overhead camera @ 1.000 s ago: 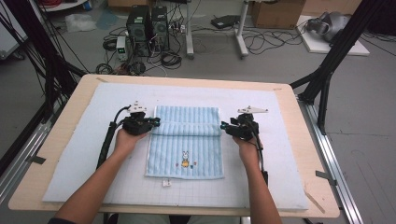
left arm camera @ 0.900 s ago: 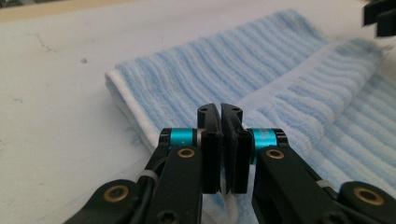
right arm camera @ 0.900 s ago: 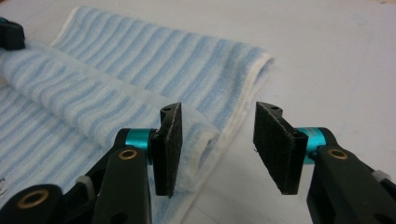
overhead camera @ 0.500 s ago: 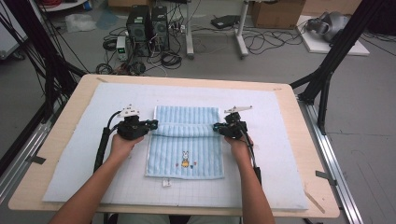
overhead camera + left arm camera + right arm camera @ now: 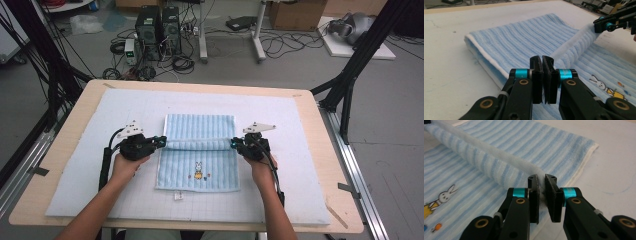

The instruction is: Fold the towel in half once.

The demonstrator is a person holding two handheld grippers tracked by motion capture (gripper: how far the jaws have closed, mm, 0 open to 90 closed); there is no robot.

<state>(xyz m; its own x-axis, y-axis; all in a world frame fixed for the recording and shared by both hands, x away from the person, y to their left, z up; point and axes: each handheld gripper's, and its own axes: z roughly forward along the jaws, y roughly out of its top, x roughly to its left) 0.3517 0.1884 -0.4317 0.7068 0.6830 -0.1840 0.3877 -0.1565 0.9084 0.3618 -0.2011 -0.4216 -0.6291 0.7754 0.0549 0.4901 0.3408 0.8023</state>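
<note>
towel (image 5: pixel 200 155): on the white mat (image 5: pixel 75 150), middle, far part folded toward the rabbit picture (image 5: pixel 198 173) | left gripper (image 5: pixel 159 141): pinching the fold's left end | right gripper (image 5: pixel 234 144): jaws just closed, pinching the fold's right end

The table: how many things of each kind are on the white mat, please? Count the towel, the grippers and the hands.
Towel, light blue striped, with a rabbit picture: 1
Grippers, left gripper and right gripper, each shut on a side edge of the towel: 2
Hands, left hand and right hand: 2
Total: 5
</note>
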